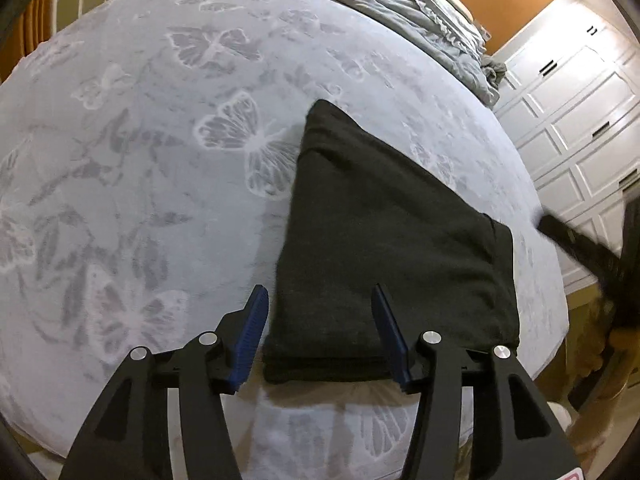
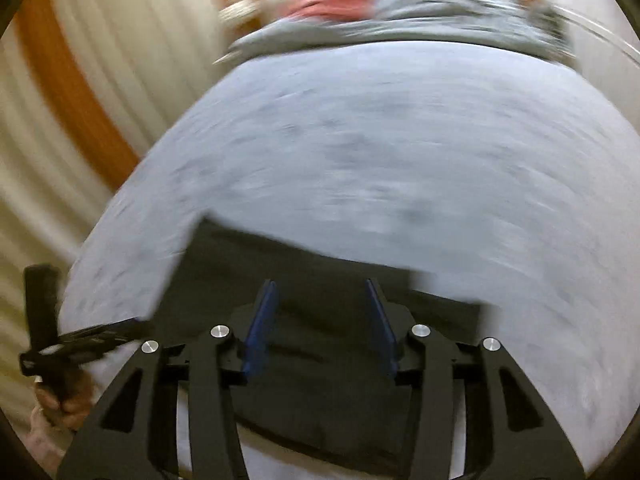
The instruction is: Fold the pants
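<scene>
While pants lie folded on bed — left gripper above, released | right gripper likewise.

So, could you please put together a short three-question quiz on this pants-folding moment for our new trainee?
1. True or false: the left hand-held gripper is shut on the black pants.
2. What do the pants lie on? A) a wooden floor B) the butterfly-print bedspread C) a chair
3. In what state are the pants, and are the jaws of the right hand-held gripper open or shut?

Key
1. False: its jaws stand open with nothing between the pads.
2. B
3. Folded into a compact, layered rectangle near the bed's edge; the right jaws are open too.
</scene>
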`<state>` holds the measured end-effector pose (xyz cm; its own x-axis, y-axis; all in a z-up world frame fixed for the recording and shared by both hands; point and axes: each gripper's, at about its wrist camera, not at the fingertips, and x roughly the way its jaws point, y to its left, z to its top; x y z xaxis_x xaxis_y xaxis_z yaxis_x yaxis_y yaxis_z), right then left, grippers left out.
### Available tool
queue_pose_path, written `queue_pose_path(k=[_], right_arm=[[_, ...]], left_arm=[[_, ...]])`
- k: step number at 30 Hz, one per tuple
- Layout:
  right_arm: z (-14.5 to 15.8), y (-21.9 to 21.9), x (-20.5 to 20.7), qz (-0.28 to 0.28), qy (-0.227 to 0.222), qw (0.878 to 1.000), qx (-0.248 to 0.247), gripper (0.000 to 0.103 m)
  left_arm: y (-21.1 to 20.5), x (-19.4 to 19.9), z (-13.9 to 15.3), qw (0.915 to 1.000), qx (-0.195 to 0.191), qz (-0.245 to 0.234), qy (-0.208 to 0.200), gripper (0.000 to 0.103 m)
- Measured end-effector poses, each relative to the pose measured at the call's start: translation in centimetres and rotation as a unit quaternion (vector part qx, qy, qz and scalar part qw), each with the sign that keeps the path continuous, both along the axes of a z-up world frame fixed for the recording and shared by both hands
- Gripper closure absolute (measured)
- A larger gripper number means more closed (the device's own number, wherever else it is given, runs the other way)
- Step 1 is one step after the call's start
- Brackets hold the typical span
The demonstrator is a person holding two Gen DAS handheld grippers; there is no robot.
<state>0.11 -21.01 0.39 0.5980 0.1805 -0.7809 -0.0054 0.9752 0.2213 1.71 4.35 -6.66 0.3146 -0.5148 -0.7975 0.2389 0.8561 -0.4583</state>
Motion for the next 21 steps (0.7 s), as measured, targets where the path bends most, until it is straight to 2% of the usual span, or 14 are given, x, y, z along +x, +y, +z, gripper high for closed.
queue_pose_path(k=[2, 5, 7, 10, 11, 12, 13, 14, 16, 18, 19, 20, 21], right_arm=[[-1.6, 5.1, 3.6, 0.071, 0.038, 0.996, 0.028, 0.099], [-4.4, 10.9, 7.6, 0.122, 0.074, 0.990, 0.023, 0.102], [-6.9, 13.9, 10.8, 0.141, 0.100, 0.985, 0.002, 0.102], [-11.9, 13.7, 16.3, 0.116, 0.126, 0.984, -0.049, 0.103], [-12.4, 13.1, 17.4, 0.108, 0.127, 0.986, -0.021, 0.103], [-12.2, 11.8, 18.3, 0.086, 0.142, 0.985, 0.035, 0.103], [-11.8, 10.8, 18.6, 0.070, 0.152, 0.984, 0.069, 0.103], [-11.3, 10.5, 18.5, 0.065, 0.147, 0.985, 0.068, 0.103], [-8.8, 11.0, 16.9, 0.068, 0.102, 0.992, 0.016, 0.102], [-7.3, 11.6, 15.7, 0.082, 0.077, 0.993, 0.019, 0.102], [-7.7, 12.1, 15.5, 0.089, 0.080, 0.993, 0.019, 0.103], [-9.0, 12.3, 16.1, 0.083, 0.096, 0.992, -0.009, 0.103], [-10.7, 12.2, 16.7, 0.069, 0.120, 0.988, -0.061, 0.103]], left_arm=[[-1.0, 0.4, -0.8, 0.9998, 0.009, -0.003, 0.015, 0.052], [-1.7, 0.5, -2.2, 0.9992, 0.024, 0.000, 0.034, 0.052], [-1.7, 0.3, -2.2, 0.9993, 0.021, -0.003, 0.030, 0.052], [-1.1, 0.0, -2.5, 0.9994, 0.019, -0.011, 0.027, 0.051], [-0.9, 0.0, -2.7, 0.9994, 0.013, -0.010, 0.029, 0.051], [-0.8, 0.0, -2.8, 0.9994, 0.008, -0.009, 0.031, 0.051], [-0.6, 0.0, -2.8, 0.9994, 0.006, -0.009, 0.032, 0.051], [-0.7, -0.1, -2.7, 0.9994, 0.008, -0.011, 0.032, 0.050], [-0.8, -0.4, -2.9, 0.9994, 0.013, -0.010, 0.029, 0.050], [-1.1, -0.5, -2.9, 0.9995, 0.019, -0.007, 0.025, 0.050], [-1.2, -0.4, -2.9, 0.9995, 0.023, -0.006, 0.023, 0.050], [-1.4, -0.5, -2.9, 0.9994, 0.027, -0.004, 0.020, 0.050], [-1.4, -0.6, -2.8, 0.9994, 0.029, -0.002, 0.018, 0.050]])
